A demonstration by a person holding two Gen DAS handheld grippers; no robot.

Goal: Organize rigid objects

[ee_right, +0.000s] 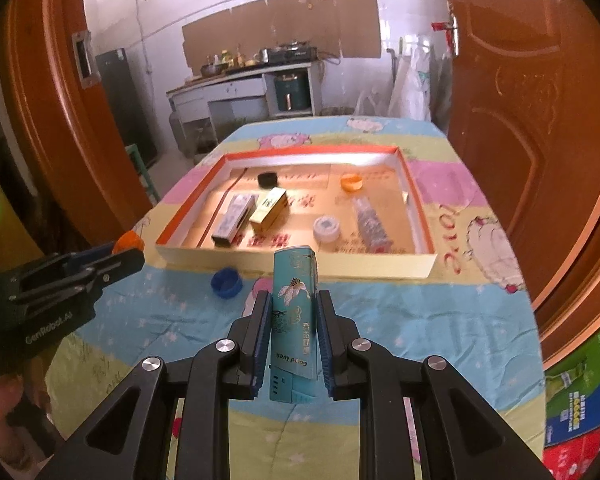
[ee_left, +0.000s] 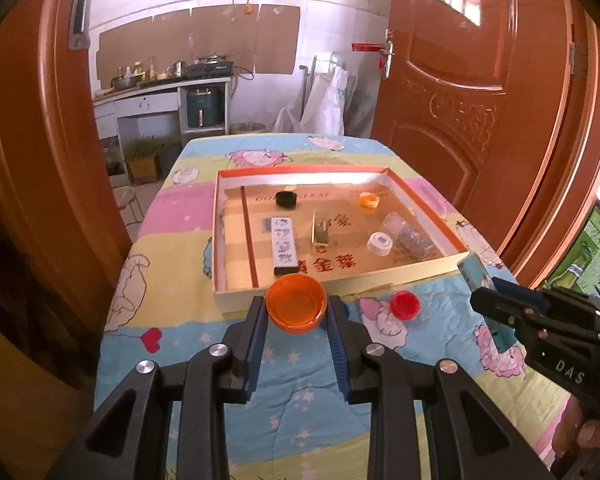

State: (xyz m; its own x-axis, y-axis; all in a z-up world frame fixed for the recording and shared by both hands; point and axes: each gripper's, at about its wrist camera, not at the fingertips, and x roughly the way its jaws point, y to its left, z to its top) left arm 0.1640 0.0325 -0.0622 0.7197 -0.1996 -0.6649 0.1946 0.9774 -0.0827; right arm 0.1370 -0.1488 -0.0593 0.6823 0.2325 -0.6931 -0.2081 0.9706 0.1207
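A table covered by a pastel cartoon quilt (ee_left: 168, 216) stands between two brown wooden doors (ee_left: 476, 92), with a kitchen counter (ee_left: 160, 92) and stove behind it. On the quilt lies a shallow cardboard tray (ee_left: 428, 274) with an orange rim, holding a black cap (ee_left: 286, 199), a small orange cap (ee_left: 369, 199), a white cap (ee_left: 380, 243), a clear plastic bottle (ee_left: 410, 236) lying flat, a gold box (ee_left: 320, 236) and a long white box (ee_left: 283, 243). The left gripper (ee_left: 297, 310) pinches a big orange lid (ee_left: 296, 307) just above the tray's near wall. The right gripper (ee_right: 293, 314) is clamped on a tall teal box (ee_right: 294, 320), held upright before the tray. In front of the tray lies a loose cap, which looks red (ee_left: 405, 305) in the left view and blue (ee_right: 226, 282) in the right view. Only the right view shows the grey cabinet (ee_right: 126, 92) beside the counter and coloured cartons (ee_right: 580, 392) on the floor
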